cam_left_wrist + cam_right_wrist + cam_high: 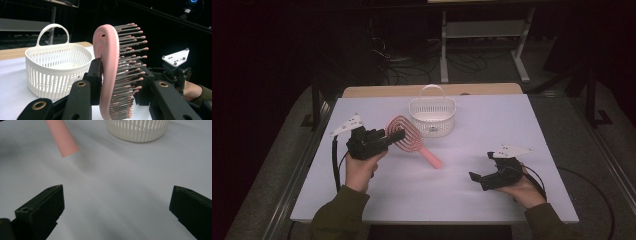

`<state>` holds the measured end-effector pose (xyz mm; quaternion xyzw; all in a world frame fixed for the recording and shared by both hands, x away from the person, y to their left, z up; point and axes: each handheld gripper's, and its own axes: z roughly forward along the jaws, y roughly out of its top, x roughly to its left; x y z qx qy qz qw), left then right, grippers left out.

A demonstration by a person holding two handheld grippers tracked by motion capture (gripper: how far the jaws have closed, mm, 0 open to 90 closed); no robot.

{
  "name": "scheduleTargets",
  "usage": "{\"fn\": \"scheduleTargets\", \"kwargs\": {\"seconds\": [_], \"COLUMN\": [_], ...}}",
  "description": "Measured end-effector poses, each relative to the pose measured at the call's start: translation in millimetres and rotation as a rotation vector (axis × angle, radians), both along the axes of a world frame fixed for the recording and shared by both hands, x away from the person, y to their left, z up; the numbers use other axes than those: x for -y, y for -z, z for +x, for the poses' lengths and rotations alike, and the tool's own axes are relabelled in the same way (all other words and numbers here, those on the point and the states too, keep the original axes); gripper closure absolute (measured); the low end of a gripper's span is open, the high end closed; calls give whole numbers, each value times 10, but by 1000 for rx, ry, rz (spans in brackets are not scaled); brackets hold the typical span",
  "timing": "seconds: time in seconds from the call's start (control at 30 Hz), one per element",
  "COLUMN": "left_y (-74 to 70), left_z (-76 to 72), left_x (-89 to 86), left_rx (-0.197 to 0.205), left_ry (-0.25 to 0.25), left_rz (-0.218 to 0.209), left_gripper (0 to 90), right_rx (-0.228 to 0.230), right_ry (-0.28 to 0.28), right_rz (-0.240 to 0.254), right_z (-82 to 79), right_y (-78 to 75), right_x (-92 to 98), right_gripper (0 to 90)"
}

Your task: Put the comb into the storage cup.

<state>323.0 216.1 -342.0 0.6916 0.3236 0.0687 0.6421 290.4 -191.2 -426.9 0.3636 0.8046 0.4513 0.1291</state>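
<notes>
Over at the left, our left gripper (393,136) is clamped on the head of the pink plastic vented hairbrush with rows of pins (409,136), one jaw on its flat back, the other among the pins. We judge the brush light and stiff, its pins springy, so the solid rim is the best hold. Just beyond stands the white slotted plastic basket with a hoop handle (432,116). Farther right, our right gripper (481,170) hangs open over the white table (492,125), holding nothing.
</notes>
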Motion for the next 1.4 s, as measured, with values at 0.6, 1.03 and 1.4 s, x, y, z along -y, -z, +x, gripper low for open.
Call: {"fn": "scheduleTargets", "kwargs": {"seconds": [0.6,1.03,1.4], "left_y": [-26,-278,-501], "left_z": [17,99,198], "left_x": [13,6,25], "left_rx": [6,55,100], "left_ry": [3,11,24], "left_rz": [3,-10,-29], "left_gripper": [646,646,646], "right_rx": [14,23,24], "right_ry": [39,48,42], "right_rz": [38,47,59], "right_z": [-168,-150,-142], "right_y": [128,125,115], "right_x": [76,110,90], "right_gripper": [0,0,0]}}
